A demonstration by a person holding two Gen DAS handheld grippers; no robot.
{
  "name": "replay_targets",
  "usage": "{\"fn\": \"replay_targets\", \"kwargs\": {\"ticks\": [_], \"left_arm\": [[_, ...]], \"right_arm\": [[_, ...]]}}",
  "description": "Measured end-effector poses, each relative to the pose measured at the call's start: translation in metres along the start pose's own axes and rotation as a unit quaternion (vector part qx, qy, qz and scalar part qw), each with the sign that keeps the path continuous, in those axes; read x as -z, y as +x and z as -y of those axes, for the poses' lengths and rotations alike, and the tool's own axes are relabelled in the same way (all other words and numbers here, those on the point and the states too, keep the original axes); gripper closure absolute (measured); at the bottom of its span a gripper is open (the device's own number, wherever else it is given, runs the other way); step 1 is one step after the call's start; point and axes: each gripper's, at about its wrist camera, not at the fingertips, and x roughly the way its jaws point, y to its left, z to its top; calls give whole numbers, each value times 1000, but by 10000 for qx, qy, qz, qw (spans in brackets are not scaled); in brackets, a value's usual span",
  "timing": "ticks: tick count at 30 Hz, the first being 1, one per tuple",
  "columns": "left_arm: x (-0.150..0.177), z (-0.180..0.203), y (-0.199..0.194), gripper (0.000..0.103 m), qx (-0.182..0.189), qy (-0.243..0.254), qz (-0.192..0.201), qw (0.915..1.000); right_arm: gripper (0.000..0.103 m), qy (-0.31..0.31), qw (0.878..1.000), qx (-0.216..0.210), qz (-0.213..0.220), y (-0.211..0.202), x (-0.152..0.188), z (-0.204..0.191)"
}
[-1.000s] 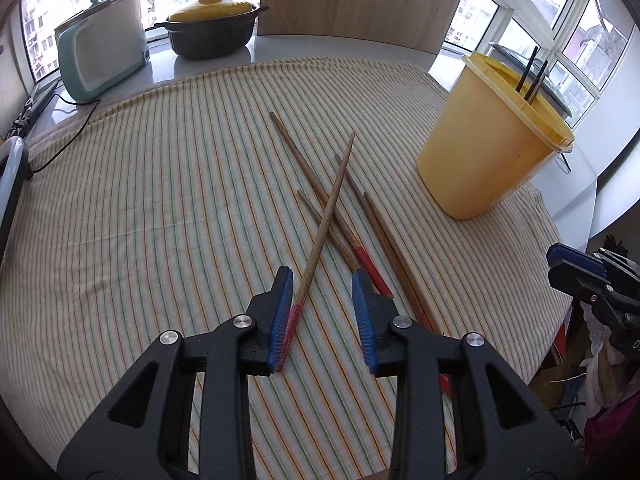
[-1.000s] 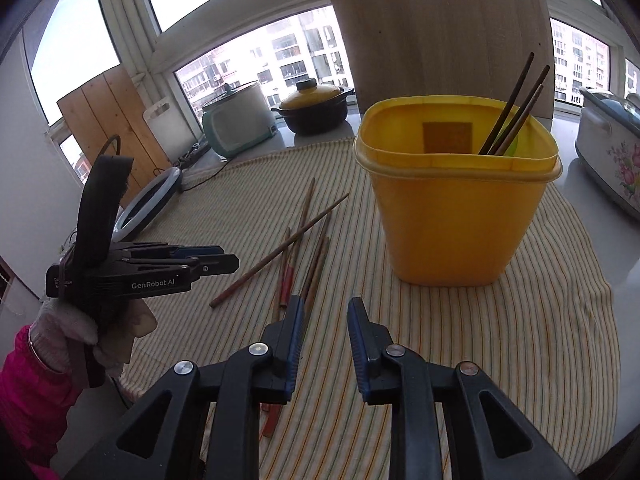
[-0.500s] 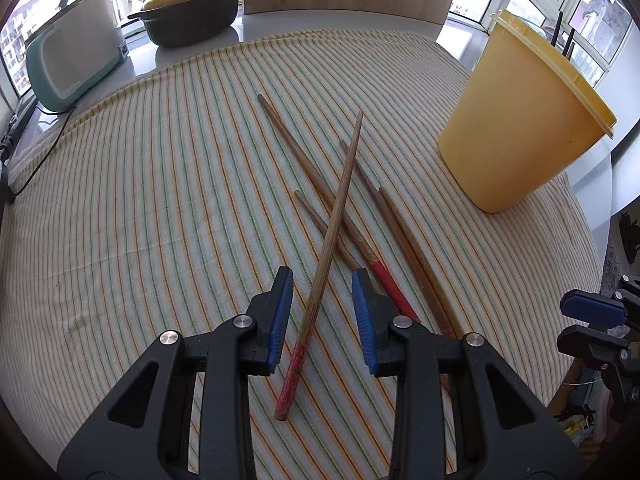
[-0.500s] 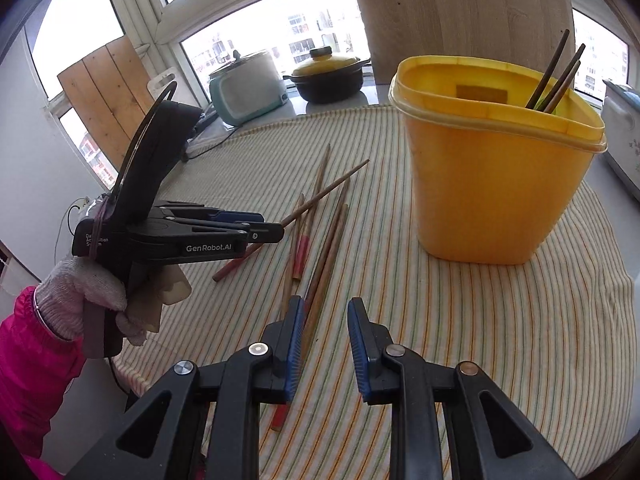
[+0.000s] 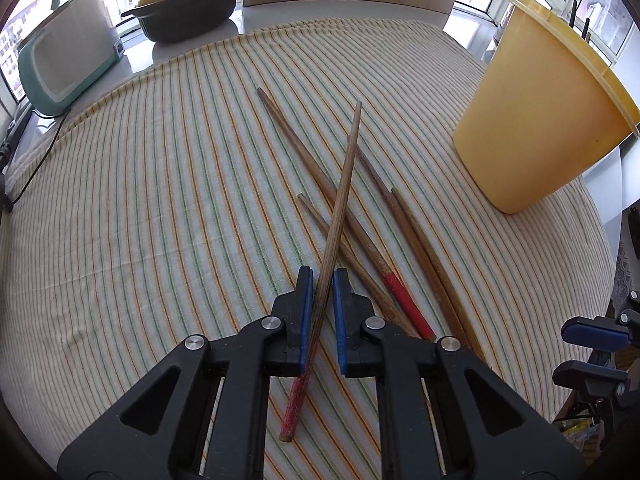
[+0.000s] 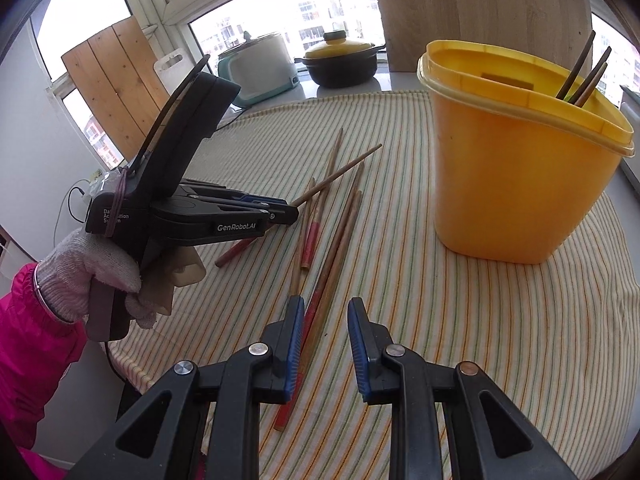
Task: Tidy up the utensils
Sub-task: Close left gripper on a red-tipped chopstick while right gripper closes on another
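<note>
The left gripper point(image 5: 319, 280) has just been closing, and its blue pads are now pinching a wooden chopstick point(image 5: 340, 208) that is lying slantwise across the other chopsticks point(image 5: 416, 236) on the striped cloth point(image 5: 160, 200). The right gripper point(image 6: 322, 322) is hovering near the cloth's near edge, its jaws spread with nothing gripped, over two chopstick ends. To the right is standing the yellow bin point(image 6: 516, 176), already holding a few dark chopsticks point(image 6: 582, 68).
</note>
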Motion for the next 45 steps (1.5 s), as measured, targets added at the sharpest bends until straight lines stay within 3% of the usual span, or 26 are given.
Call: {"fn": "replay_targets", "kwargs": {"ticks": [8, 14, 27, 34, 45], "left_arm": [[9, -11, -7, 98, 110, -268, 38, 9996], [26, -22, -18, 98, 181, -448, 54, 9988], [68, -48, -37, 98, 306, -666, -45, 9973], [78, -54, -42, 98, 307, -640, -173, 9973], [49, -52, -30, 97, 26, -435, -308, 9986]], "right_arm": [[81, -194, 9996, -105, -169, 7, -6, -9], [81, -433, 9967, -372, -569, 31, -18, -22], [86, -31, 9847, -701, -1597, 86, -39, -14], [86, 143, 9794, -876, -1814, 99, -45, -14], [88, -50, 9837, -392, -1757, 117, -70, -30]]}}
